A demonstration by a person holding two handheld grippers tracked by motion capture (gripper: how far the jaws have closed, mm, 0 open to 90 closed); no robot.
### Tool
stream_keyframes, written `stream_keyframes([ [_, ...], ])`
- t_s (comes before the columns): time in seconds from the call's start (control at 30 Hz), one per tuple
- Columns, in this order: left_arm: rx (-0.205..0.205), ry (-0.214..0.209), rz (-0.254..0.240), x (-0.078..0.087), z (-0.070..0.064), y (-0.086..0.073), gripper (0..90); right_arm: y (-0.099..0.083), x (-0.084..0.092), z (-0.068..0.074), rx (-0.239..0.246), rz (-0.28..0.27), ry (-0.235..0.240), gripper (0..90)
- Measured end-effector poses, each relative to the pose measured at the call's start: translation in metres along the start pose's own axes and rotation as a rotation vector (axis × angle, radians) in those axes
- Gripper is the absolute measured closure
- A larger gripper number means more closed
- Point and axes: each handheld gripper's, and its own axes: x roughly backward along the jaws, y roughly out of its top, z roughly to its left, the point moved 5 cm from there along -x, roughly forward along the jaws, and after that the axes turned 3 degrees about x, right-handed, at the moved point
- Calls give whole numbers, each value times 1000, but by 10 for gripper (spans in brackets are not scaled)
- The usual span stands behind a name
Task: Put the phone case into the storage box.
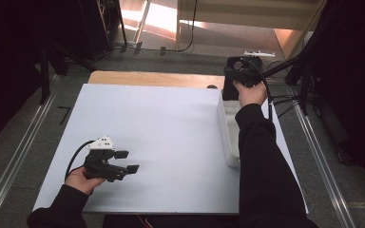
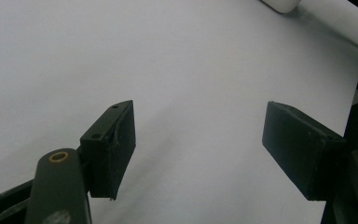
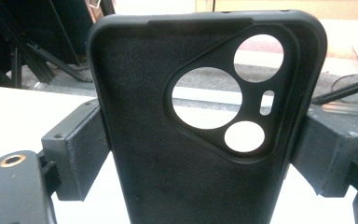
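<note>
Close by, the person's left hand [image 1: 80,179] holds the left gripper [image 1: 126,162] low over the white tabletop [image 1: 161,137]. Its two black jaws stand wide apart, with bare white tabletop between them. They hold nothing.

Farther along, on the right side of the tabletop, sits a long white tray [image 1: 227,135]. A black sleeve [image 1: 261,156] lies across it.

At the far right corner, the right hand [image 1: 251,93] holds the right gripper [image 3: 200,154] up near the tabletop's far edge. Its jaws press on both sides of a black phone case [image 3: 168,154]. The case stands upright between them, inside facing the gripper's camera. It has a rounded three-sided window with two big round holes, one smaller round hole and a little slot. I can read no words or brand marks on the case or on the grippers.

Past the tabletop are a strip of wood [image 1: 152,78] and the grey floor [image 1: 171,59].
</note>
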Motion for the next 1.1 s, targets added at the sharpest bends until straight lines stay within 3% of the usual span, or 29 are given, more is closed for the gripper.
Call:
stream_keyframes([
  [0.1, 2, 1, -2, 0, 0, 0, 252, -6, -4, -2, -19, 9, 8, 120],
  [0.67, 0, -5, 1, -2, -1, 0, 252, -40, -23, -5, -18, 50, 8, 120],
  [0.93, -6, -6, 3, -2, -1, 0, 252, -46, -29, -8, -39, 56, 5, 119],
  [1.1, -8, -7, 7, -2, -2, 0, 252, -47, -32, -6, -26, 60, 0, 118],
])
